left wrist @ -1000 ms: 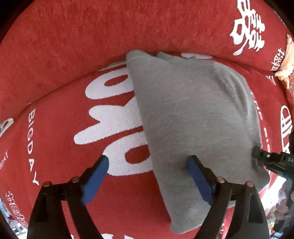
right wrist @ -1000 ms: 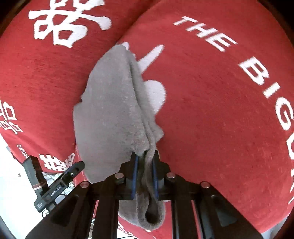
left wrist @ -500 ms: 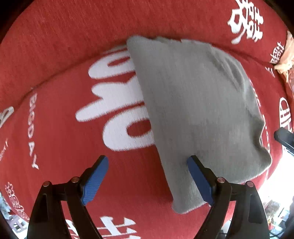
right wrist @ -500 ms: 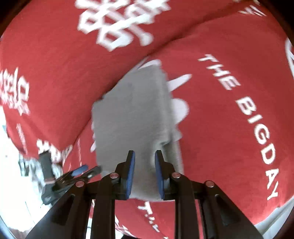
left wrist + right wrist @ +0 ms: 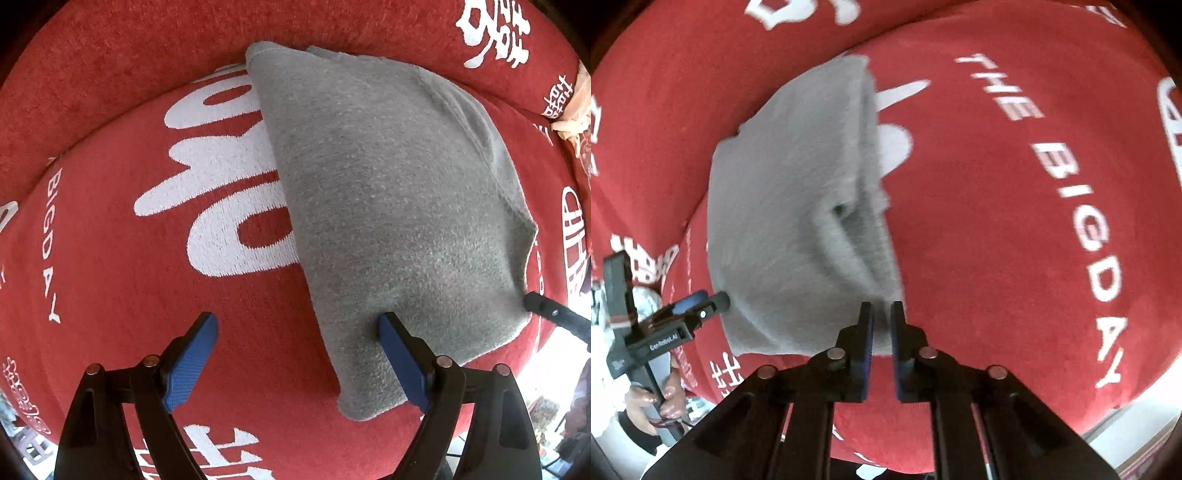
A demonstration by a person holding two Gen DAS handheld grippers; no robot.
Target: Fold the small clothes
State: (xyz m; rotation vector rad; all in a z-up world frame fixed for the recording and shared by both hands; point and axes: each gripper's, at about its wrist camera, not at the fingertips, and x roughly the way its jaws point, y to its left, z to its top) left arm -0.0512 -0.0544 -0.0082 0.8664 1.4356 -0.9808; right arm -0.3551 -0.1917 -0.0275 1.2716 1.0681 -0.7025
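A folded grey garment (image 5: 388, 192) lies flat on a red sofa cushion (image 5: 110, 258) with white lettering. My left gripper (image 5: 295, 358) is open wide, its right finger (image 5: 400, 363) resting on the garment's near edge, its left finger over bare cushion. In the right wrist view the garment (image 5: 798, 206) lies just beyond my right gripper (image 5: 882, 314), whose blue pads stand a narrow gap apart with nothing between them. The left gripper (image 5: 683, 306) shows there at the garment's left edge.
The red sofa back (image 5: 147, 48) rises behind the cushion. The cushion's front edge (image 5: 1071, 417) drops off to a pale floor at lower right. A cream cloth (image 5: 572, 110) lies at the far right.
My right gripper has let go of the garment's folded edge and pulled back; the garment now lies flat. My left gripper has stayed open at its near edge.
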